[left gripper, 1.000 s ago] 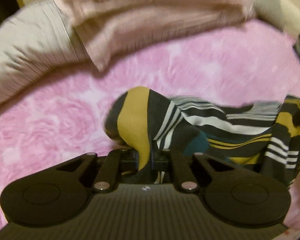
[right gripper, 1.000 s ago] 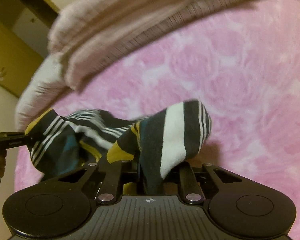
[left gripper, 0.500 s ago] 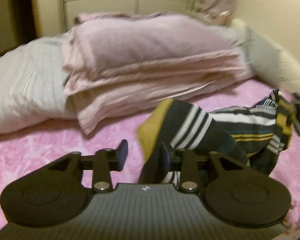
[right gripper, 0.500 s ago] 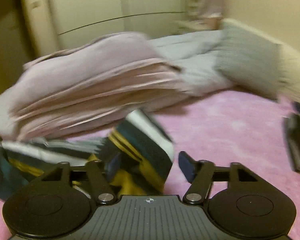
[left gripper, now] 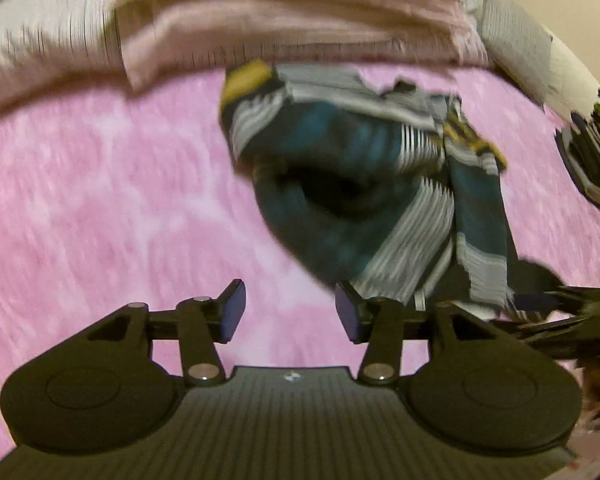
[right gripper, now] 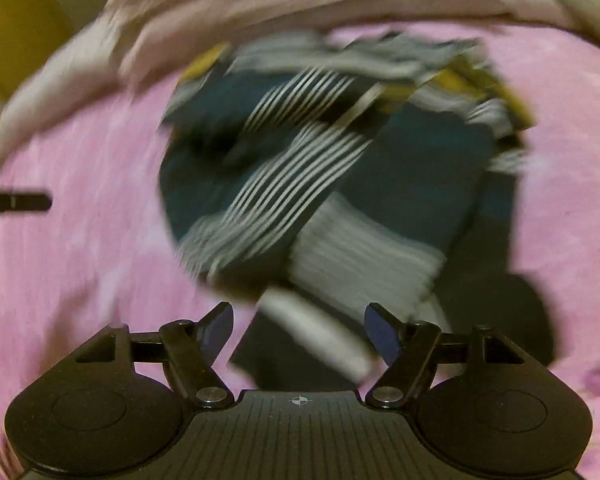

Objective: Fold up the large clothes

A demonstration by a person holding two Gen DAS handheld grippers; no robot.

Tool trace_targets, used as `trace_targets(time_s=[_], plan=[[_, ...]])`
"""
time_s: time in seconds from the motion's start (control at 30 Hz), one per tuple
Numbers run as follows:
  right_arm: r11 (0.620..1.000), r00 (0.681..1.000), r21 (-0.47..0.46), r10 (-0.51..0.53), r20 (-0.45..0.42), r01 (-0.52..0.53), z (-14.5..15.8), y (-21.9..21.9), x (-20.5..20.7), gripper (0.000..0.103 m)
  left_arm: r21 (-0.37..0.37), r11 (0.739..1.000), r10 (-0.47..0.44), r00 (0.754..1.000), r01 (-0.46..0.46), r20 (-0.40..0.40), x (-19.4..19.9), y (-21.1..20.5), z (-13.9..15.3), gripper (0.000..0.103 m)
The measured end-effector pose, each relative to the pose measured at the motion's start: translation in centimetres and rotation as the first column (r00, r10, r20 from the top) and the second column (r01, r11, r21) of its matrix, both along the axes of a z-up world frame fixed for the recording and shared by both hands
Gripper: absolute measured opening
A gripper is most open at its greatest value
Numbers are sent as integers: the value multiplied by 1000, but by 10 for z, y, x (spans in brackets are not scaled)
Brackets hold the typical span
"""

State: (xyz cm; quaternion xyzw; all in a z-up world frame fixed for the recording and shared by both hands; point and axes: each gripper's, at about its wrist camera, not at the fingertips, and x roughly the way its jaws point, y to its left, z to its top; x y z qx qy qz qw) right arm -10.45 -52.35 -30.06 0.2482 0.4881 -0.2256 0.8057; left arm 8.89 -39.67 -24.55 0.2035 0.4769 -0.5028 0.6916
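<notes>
While both jaw pairs are being opened with nothing clamped, the striped garment (right gripper: pixel 340 184) is being left crumpled, unfolded, below the folded pink blankets (left gripper: pixel 292 16).

Striped garment (right gripper: pixel 332 168) motion-blurred, folds unreadable, pink folded bedding (left gripper: pixel 292 28) cut off at top edge

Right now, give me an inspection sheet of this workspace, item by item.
Surface: fuzzy pink blanket, mostly bare.
Job's things: dark teal, white and mustard striped garment, lying crumpled and loose on the blanket.
Clutter: stack of folded pale pink bedding; grey ribbed pillow; dark item at the right edge, too blurred to name.
Grippers: left gripper open over bare blanket; right gripper open, garment edge between the jaws, unpinched; both have just been opening.
Cables: nothing seen.
Surroundings: cream wall.
</notes>
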Motion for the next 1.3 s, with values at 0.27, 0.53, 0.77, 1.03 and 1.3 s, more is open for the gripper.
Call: trace_targets(time_s=[0.27, 0.53, 0.77, 1.03, 1.3], plan=[[975, 978, -115, 177, -113, -190, -28, 9, -5, 1, 80, 997, 3, 1000, -4, 18, -42, 20, -15, 44], [969, 979, -207, -101, 179, 138, 126, -128, -151, 1, 55, 997, 46, 995, -51, 84, -92, -28, 22, 44], [766, 878, -435, -452, 161, 474, 156, -266, -273, 61, 88, 991, -117, 979, 103, 170, -158, -96, 3, 55], [992, 983, 30, -123, 138, 120, 24, -169, -216, 70, 275, 875, -471, 833, 399, 291, -223, -104, -68, 65], [997, 988, 44, 55, 142, -61, -42, -105, -162, 69, 323, 730, -683, 645, 602, 341, -237, -85, -121, 34]])
